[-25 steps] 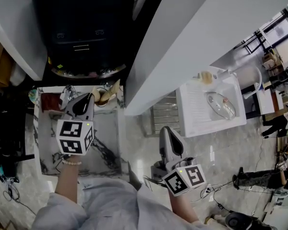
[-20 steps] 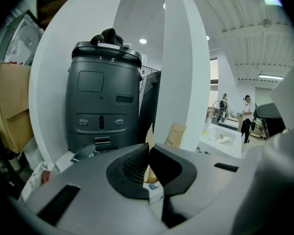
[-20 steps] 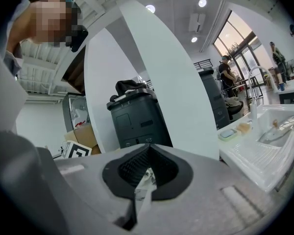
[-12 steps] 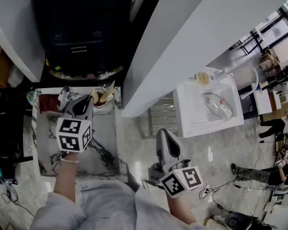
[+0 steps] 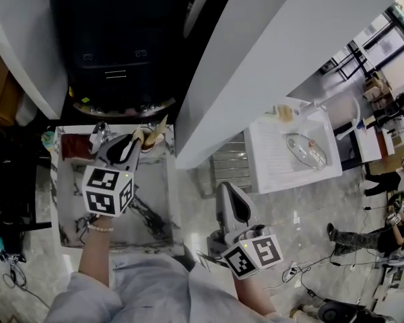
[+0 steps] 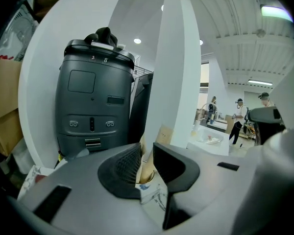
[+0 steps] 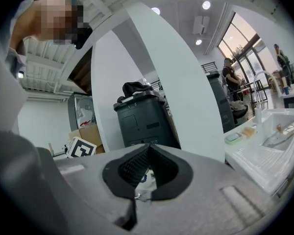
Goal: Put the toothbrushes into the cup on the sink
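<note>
Two tools are out in front of the person. The left forearm reaches forward over the marble-patterned desk, and the left tool tips slightly downward at the desk's far edge. Its jaws stand only a narrow gap apart, pinching the tan handle of a toothbrush that fills the gap and stands nearly upright. The right arm is bent close to the body. The right tool points forward, about level, over the tiled floor between the desk and the white sink. Its jaws are pressed together with nothing between them.

The tan cup stands at the desk's far edge, just beyond the left tool's tips, well apart from the sink. The held toothbrush's lower end sits inside its rim. A second tan piece leans out of the cup.
</note>
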Demonstrator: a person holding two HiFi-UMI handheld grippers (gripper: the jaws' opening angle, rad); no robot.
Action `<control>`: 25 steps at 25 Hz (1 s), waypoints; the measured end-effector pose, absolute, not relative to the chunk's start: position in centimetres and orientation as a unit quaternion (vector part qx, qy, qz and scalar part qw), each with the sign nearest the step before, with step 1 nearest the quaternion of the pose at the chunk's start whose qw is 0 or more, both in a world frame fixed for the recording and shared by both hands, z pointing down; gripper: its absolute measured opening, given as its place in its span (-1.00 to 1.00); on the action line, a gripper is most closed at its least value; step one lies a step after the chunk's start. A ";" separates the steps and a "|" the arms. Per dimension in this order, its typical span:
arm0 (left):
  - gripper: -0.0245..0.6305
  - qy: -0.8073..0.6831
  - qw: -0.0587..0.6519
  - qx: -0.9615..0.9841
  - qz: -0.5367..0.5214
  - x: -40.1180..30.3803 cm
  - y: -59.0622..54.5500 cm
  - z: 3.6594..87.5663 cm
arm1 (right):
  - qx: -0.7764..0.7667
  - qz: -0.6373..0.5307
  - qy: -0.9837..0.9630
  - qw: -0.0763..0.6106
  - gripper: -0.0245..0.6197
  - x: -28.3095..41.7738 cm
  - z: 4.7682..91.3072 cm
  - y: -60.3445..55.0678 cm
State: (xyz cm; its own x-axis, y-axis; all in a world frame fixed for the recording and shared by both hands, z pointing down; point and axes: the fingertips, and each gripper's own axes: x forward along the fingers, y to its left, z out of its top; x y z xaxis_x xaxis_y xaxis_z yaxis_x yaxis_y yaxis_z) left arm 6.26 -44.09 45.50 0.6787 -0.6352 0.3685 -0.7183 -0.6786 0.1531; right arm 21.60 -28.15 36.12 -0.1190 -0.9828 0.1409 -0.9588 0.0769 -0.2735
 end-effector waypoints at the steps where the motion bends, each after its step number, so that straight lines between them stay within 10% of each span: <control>1: -0.74 -0.373 0.141 0.906 0.142 6.1 -43.9 45.1 | -0.662 -0.142 0.735 0.036 -0.93 21.2 35.8 -28.1; 25: -0.91 -0.351 0.084 0.930 0.074 -3.7 -32.6 35.8 | -0.648 -0.086 0.754 0.064 -0.93 11.0 30.5 -23.1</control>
State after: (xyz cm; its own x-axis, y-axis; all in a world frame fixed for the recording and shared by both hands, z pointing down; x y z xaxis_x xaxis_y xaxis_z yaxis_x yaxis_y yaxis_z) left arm -3.72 -32.58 35.76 0.7423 -0.6406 0.1964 -0.6655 -0.7390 0.1050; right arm 11.05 -23.11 30.49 -0.1530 -0.9881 0.0158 -0.9661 0.1462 -0.2127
